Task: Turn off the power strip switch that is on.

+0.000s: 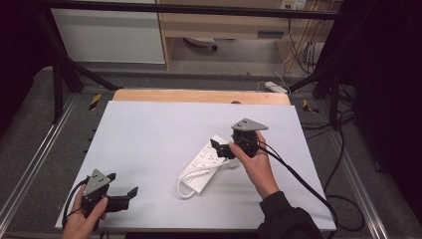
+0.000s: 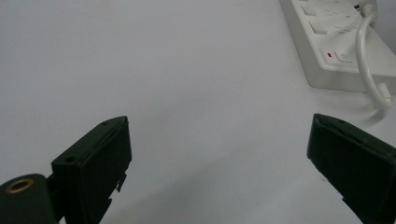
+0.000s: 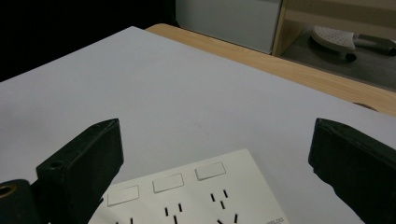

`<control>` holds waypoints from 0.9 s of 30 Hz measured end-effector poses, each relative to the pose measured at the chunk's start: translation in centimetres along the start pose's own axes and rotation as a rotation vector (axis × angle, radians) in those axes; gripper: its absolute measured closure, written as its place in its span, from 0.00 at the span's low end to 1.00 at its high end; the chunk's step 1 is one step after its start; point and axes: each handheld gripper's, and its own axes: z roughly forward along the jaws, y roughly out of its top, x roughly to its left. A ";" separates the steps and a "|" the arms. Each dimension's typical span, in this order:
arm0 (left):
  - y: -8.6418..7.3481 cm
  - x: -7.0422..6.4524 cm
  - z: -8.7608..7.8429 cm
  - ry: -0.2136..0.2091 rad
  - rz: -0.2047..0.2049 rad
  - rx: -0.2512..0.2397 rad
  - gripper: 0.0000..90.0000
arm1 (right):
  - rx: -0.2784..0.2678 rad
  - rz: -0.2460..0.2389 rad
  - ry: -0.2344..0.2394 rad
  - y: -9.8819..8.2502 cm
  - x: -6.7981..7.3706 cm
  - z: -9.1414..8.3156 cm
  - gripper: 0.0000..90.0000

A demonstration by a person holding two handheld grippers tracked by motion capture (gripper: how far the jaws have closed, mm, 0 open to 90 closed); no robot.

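On the white table [image 1: 164, 134], at seven o'clock, the left hand-held gripper [image 1: 123, 185] rests with jaws wide apart, holding nothing. Just right of centre lies a white power strip [image 1: 206, 167], its cord [image 1: 191, 180] looped beside it. Above the strip's far end, the right hand-held gripper [image 1: 219, 148] hovers, jaws spread. The left gripper view reveals the strip's red switch [image 2: 329, 55].

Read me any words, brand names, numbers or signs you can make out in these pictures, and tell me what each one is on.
Nothing can be read for certain.
Small grey brand mark on the corner of the white power strip, in the right gripper view: too small and blurred to read.
Red mark beside the switch on the power strip's end, in the left gripper view: a plain mark, no lettering.
Yellow and black hazard tape on the frame: stripes, no words.
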 end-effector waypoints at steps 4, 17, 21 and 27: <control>0.0 0.0 0.0 0.000 0.000 0.002 0.07 | -0.015 0.003 -0.008 0.1 -0.5 -1.0 0.04; 0.0 -0.1 0.1 0.000 0.001 0.008 0.07 | -0.019 0.016 -0.016 -0.2 -1.8 -3.2 0.04; -0.1 -0.1 0.1 0.001 0.001 0.008 0.07 | -0.011 0.018 -0.017 -0.3 -2.1 -3.9 0.04; -0.1 -0.1 0.1 0.001 0.002 0.009 0.07 | 0.000 0.021 -0.012 -0.5 -2.9 -4.8 0.05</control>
